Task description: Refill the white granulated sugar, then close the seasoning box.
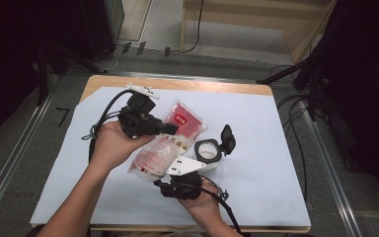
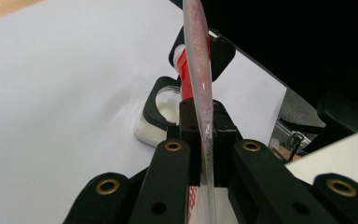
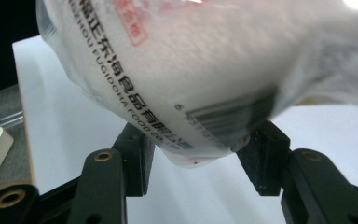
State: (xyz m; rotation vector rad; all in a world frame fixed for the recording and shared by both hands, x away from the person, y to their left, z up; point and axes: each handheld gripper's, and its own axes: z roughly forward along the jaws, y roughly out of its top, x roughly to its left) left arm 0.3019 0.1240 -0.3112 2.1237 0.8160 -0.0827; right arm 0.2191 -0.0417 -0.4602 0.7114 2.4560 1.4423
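Pouch [image 1: 170, 140] edge pinched in left gripper [image 1: 170, 129] — right gripper [image 1: 177, 174] cradles bottom.

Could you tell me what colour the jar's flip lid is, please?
Black: the jar's flip lid stands open, clearest in the high view.

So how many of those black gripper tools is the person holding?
2. The left gripper is clamped on the edge of the red-and-white food pouch; the right gripper, nearer the person, grips the pouch's bottom end beside the open-lidded jar.
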